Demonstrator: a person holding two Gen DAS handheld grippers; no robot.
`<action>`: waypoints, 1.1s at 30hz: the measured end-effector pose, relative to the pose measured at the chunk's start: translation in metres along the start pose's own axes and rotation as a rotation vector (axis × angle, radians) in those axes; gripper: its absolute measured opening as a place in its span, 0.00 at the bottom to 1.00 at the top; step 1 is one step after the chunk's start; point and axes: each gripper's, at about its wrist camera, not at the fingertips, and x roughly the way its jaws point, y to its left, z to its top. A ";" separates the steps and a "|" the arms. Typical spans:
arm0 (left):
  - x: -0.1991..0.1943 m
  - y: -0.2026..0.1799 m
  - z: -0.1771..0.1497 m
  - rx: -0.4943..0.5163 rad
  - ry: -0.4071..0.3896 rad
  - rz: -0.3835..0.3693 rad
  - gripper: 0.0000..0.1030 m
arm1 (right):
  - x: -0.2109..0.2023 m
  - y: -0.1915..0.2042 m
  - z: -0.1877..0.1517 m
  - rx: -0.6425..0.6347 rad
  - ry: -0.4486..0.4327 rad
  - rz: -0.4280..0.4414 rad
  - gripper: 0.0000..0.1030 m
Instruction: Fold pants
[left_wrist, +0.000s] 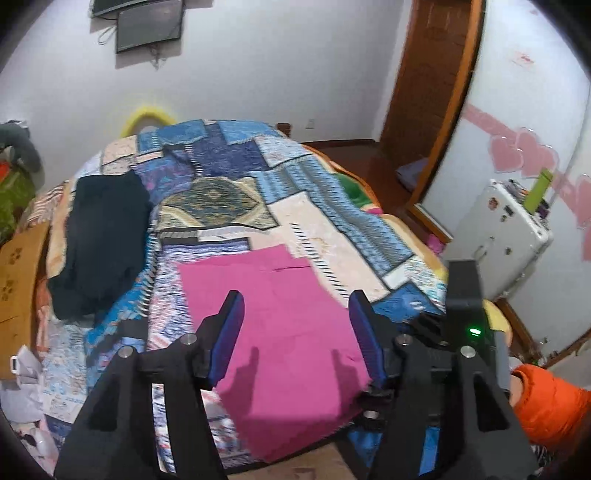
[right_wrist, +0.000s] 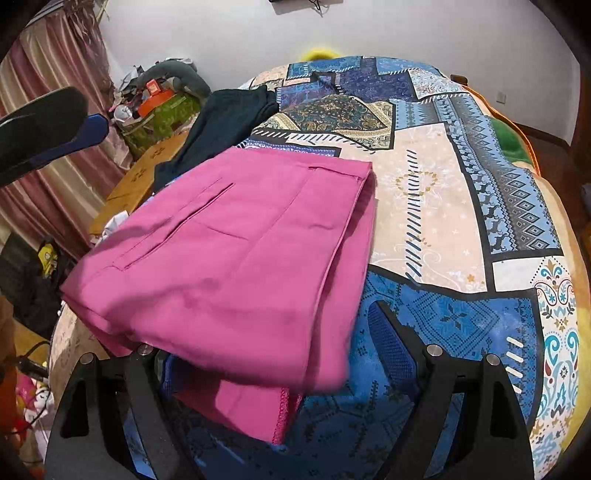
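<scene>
You had the soft, light pink pants (right_wrist: 229, 251) folded at frame centre on the bed (right_wrist: 436, 206), both the left gripper (left_wrist: 297, 332) and right gripper (right_wrist: 273, 354) spread empty; their layered lower edge looked the safest hold.

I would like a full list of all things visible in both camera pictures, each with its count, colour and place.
pink pants: one, magenta, folded flat on the near part of the bed.
dark garment: one, black, on the bed's left side, beyond the pants.
bedspread: one, blue and cream patchwork, covering the bed.
white case: one, white with stickers, right of the bed by the wall.
door: one, brown wood, far right.
screen: one, dark, on the far wall.
left gripper: one, black with blue pads, open above the pants.
right gripper: one, black with blue pads, open around the pants' near edge.
</scene>
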 end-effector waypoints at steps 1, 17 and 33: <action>0.001 0.005 0.003 -0.005 0.003 0.014 0.62 | 0.000 -0.001 0.000 0.004 0.003 0.003 0.82; 0.141 0.085 0.039 0.019 0.303 0.135 0.82 | -0.010 -0.003 -0.006 0.008 0.022 -0.018 0.82; 0.109 0.100 -0.017 0.117 0.330 0.268 0.94 | -0.036 -0.038 -0.015 0.100 0.004 -0.102 0.82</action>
